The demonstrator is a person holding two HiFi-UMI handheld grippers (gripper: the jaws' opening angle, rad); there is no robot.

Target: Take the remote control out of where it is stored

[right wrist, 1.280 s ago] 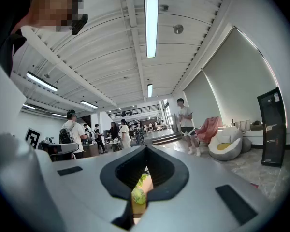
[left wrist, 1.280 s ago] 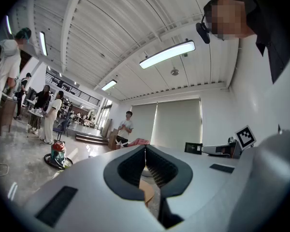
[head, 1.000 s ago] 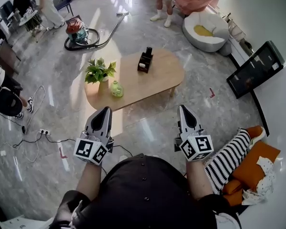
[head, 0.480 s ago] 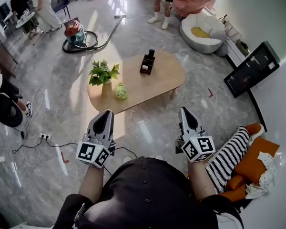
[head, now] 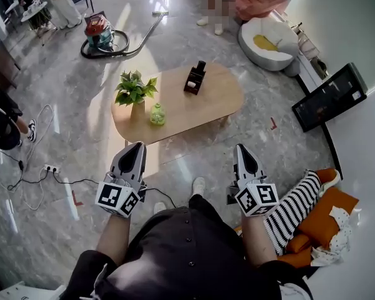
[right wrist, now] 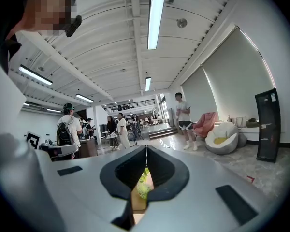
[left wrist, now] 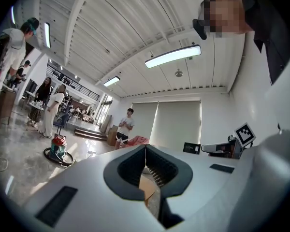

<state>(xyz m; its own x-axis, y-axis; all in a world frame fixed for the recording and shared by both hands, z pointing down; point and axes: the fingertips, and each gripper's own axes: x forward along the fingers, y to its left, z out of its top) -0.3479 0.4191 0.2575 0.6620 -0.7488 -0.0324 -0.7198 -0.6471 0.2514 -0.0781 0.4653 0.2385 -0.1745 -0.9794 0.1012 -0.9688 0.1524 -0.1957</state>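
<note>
1. I am holding the left gripper and the right gripper out in front of me, side by side and well apart. Both are pointing toward the wooden table.
2. The left gripper's jaws are pressing together tip to tip in the left gripper view, pinching nothing.
3. The right gripper's jaws are doing the same in the right gripper view: tips meeting, nothing between the pads.
4. The remote control is standing upright as a slim dark piece, sticking out of the top of a dark holder.
5. The holder is sitting on the far part of the table, well apart from both grippers.
6. A potted plant is standing at the table's left end, with a green bottle just beside it toward me.
7. The plant's leaves and the green bottle are showing through the gap behind the right gripper's closed tips, far beyond them.
8. A vacuum cleaner is lying on the marble floor past the table, its hose stretching to the right.
9. A black screen is leaning at the right wall, with a white beanbag beyond it.
10. A striped cushion and an orange cushion are lying at my right side.
</note>
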